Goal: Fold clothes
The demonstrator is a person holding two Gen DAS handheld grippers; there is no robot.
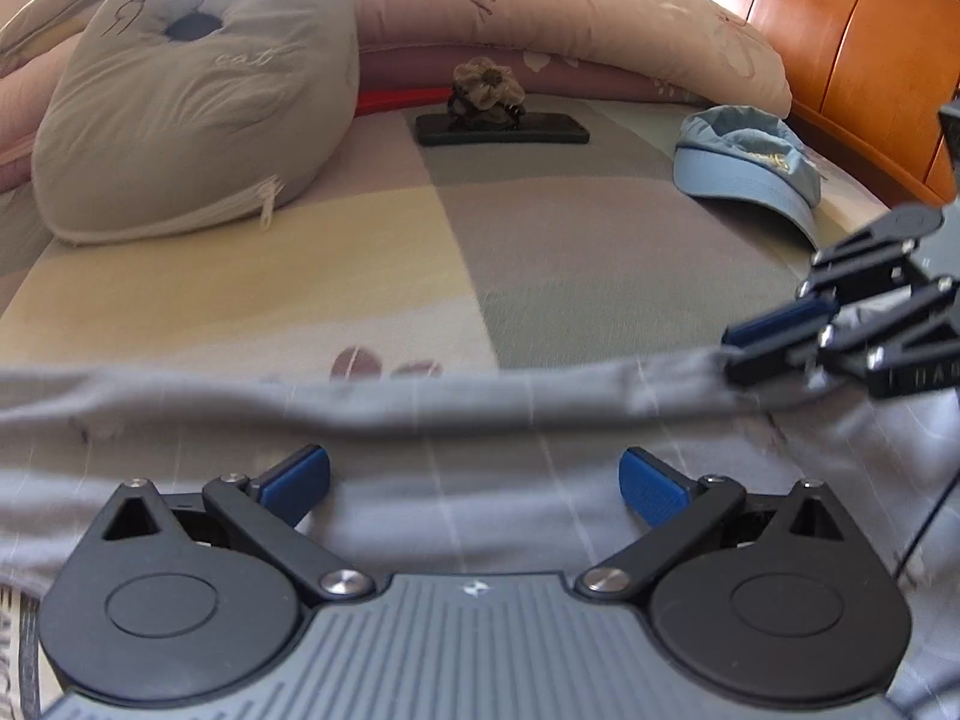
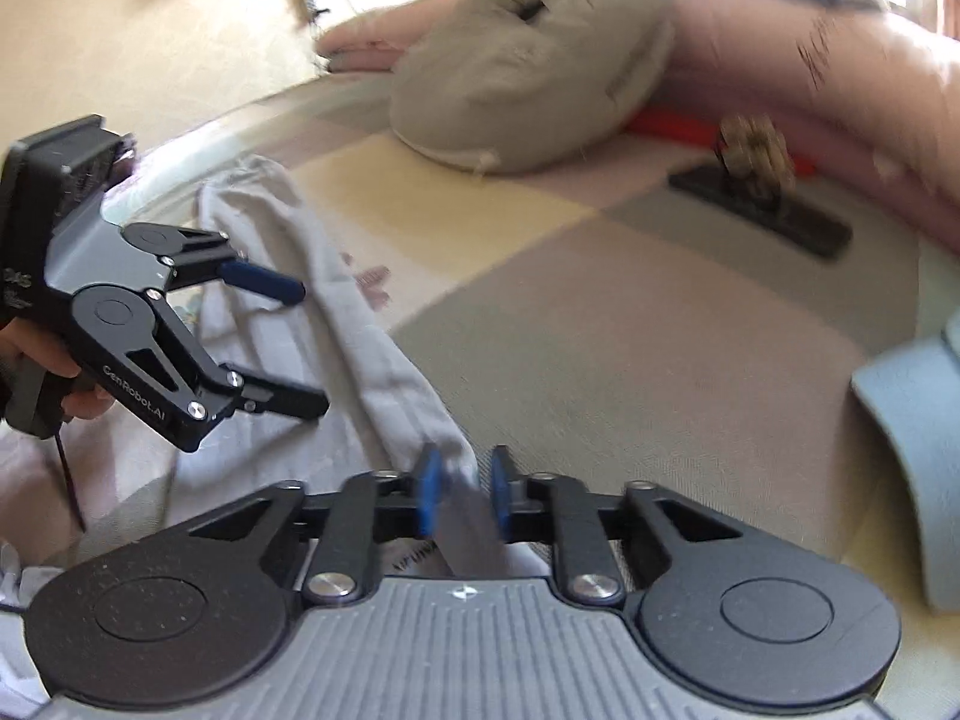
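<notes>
Right wrist view: your right gripper [image 2: 462,495] has its fingers clenched on the hem of the pale grey checked cotton garment [image 2: 372,348]; your left gripper [image 2: 300,348] hovers released over it. It lies unfolded on the patchwork bed [image 2: 600,300]; folding has barely begun.

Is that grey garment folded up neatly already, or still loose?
Still loose. The grey garment lies rumpled across the bed, one edge bunched into a ridge and pinched in the right tool; the left tool hangs open over it.
</notes>
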